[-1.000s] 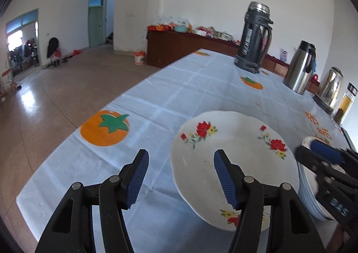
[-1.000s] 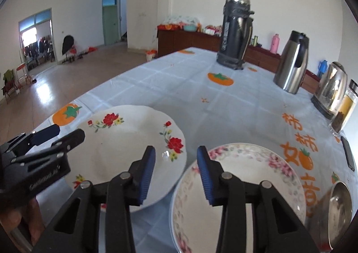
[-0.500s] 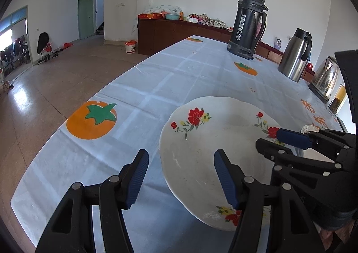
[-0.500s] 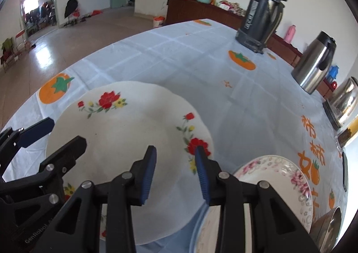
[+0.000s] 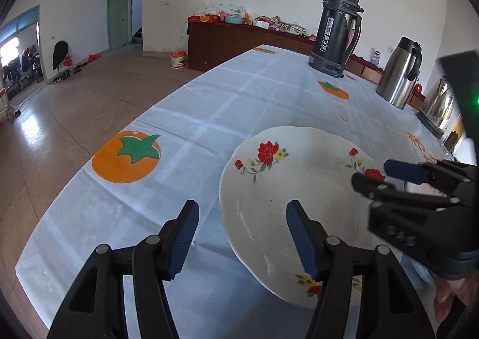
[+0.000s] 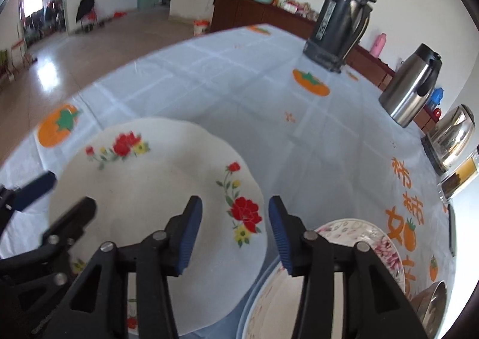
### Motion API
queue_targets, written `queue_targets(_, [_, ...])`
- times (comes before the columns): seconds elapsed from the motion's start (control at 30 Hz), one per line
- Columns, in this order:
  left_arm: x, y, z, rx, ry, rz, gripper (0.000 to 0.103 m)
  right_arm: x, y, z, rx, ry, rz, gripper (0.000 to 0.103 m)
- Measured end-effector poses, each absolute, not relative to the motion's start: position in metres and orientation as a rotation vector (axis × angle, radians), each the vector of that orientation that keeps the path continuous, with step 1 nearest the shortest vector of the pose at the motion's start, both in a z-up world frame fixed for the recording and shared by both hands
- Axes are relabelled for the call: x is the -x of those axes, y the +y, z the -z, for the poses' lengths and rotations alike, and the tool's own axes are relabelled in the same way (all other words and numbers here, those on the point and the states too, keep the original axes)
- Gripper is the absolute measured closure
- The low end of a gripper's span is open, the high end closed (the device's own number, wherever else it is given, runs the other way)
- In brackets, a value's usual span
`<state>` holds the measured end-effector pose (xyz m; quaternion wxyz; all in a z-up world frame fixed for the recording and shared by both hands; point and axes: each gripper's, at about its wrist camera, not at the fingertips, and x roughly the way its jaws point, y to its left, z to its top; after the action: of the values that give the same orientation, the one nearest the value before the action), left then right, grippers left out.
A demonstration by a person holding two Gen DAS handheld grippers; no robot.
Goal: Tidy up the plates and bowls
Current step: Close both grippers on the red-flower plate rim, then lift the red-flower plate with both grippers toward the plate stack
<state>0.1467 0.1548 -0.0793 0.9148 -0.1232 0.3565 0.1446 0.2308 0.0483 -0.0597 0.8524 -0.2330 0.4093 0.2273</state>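
Observation:
A white plate with red flowers (image 5: pixel 284 189) (image 6: pixel 155 189) lies on the pale blue tablecloth (image 5: pixel 209 117). My left gripper (image 5: pixel 242 219) stands open over the plate's left rim, and its pads do not touch it. My right gripper (image 6: pixel 235 213) hovers over the plate's right rim, above the big red flower, with its jaws opening and nothing pressed between them. It shows in the left wrist view as the right gripper (image 5: pixel 380 177), and the left gripper (image 6: pixel 60 198) shows in the right wrist view. A pink-flowered plate (image 6: pixel 368 246) sits at the lower right.
A tall black thermos (image 5: pixel 336 27), a steel jug (image 5: pixel 401 72), a kettle (image 6: pixel 455 132) and a glass jar (image 6: pixel 461 174) stand along the far right. A metal bowl (image 6: pixel 431 300) sits beside the pink-flowered plate. The table's left edge drops to the tiled floor (image 5: pixel 60 105).
My right gripper has swung left from above the pink-flowered plate to the white plate's right rim, and its jaws stand wider. The left gripper has stayed put.

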Motion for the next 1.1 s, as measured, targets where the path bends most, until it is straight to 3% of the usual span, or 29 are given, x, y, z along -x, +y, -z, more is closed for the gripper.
queue_targets(0.2, [-0.144,0.158,0.081,0.260,0.750,-0.306,0.040,-0.229,0.047,0.067,0.499,0.882,-0.484,0.053])
queue_targets(0.53, [-0.137,0.170,0.085,0.283,0.772,-0.360,0.040,-0.185,0.022,0.066,0.353,0.814,-0.624,0.066])
queue_targets(0.8, [-0.138,0.173,0.088,0.275,0.799,-0.413,0.062,-0.166,0.017,0.068,0.330,0.762,-0.660,0.070])
queue_targets(1.1, [-0.136,0.173,0.089,0.270,0.805,-0.422,0.065,-0.161,0.008,0.068,0.284,0.742,-0.680,0.074])
